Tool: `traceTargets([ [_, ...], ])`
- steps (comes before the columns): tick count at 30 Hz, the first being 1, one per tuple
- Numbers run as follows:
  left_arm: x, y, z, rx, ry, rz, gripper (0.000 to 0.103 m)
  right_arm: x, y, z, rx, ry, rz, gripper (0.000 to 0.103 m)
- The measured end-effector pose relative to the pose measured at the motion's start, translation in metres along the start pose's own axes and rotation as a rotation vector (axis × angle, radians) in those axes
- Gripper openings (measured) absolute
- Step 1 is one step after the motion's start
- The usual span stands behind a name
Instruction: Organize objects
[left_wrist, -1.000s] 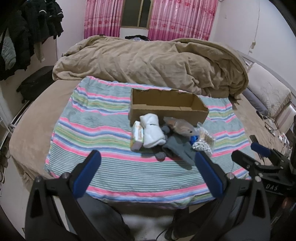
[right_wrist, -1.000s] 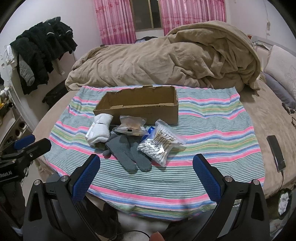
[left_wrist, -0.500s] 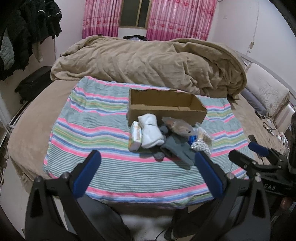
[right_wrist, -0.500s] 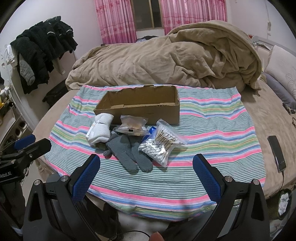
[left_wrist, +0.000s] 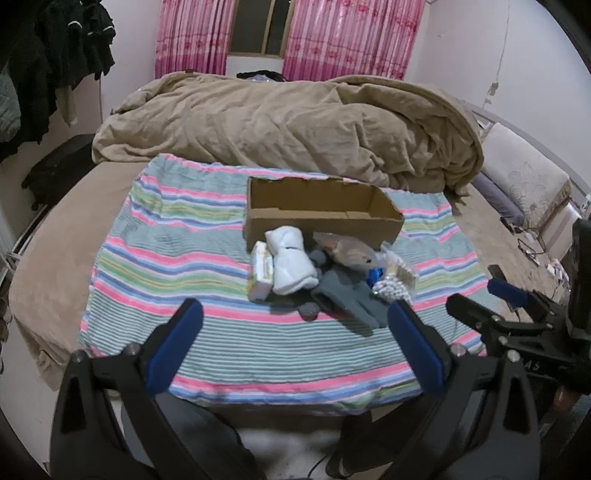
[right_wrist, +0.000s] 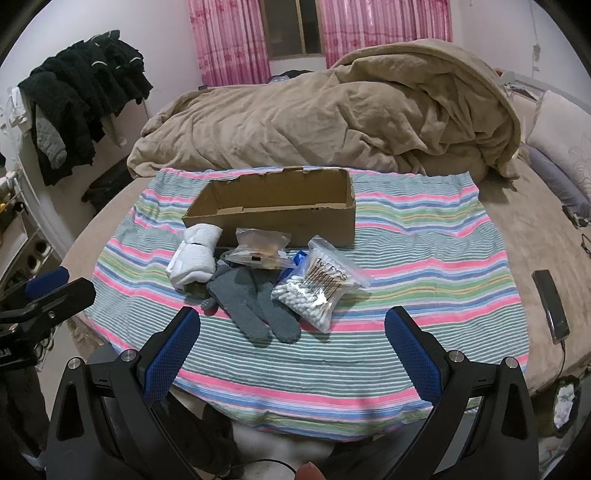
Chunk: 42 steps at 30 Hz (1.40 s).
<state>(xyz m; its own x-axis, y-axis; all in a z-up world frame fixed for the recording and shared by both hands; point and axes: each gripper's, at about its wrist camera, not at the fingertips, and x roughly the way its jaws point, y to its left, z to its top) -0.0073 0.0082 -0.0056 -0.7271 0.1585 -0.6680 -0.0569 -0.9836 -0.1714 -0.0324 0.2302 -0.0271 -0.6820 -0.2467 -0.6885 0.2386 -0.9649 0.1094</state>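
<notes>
An open empty cardboard box (right_wrist: 280, 210) (left_wrist: 321, 212) sits on a striped blanket (right_wrist: 424, 266). In front of it lie rolled white socks (right_wrist: 195, 254) (left_wrist: 291, 262), a small pale packet (left_wrist: 261, 271), a clear bag with brown contents (right_wrist: 260, 249) (left_wrist: 349, 251), grey gloves (right_wrist: 251, 299) (left_wrist: 347, 299) and a bag of cotton swabs (right_wrist: 317, 288) (left_wrist: 393, 278). My left gripper (left_wrist: 291, 339) is open and empty, near the blanket's front edge. My right gripper (right_wrist: 291, 343) is open and empty, just short of the gloves.
A bunched tan duvet (right_wrist: 332, 118) covers the bed behind the box. A phone (right_wrist: 552, 304) lies at the right on the mattress. Dark clothes (right_wrist: 81, 99) hang at the left wall. Pillows (left_wrist: 524, 184) lie at the right.
Both grippers have drifted slightly; the scene sits a little lower in the left view. Nothing was touched or moved.
</notes>
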Motion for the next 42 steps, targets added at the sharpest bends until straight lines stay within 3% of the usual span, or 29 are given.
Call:
traceTargets([
  [12, 0.008, 0.006, 0.000, -0.016, 0.019, 0.058, 0.101, 0.001, 0.000, 0.000, 0.000, 0.000, 0.000, 0.102],
  [42, 0.054, 0.004, 0.016, -0.002, 0.051, 0.030, 0.100, 0.040, -0.018, 0.015, 0.014, 0.039, -0.006, 0.102],
])
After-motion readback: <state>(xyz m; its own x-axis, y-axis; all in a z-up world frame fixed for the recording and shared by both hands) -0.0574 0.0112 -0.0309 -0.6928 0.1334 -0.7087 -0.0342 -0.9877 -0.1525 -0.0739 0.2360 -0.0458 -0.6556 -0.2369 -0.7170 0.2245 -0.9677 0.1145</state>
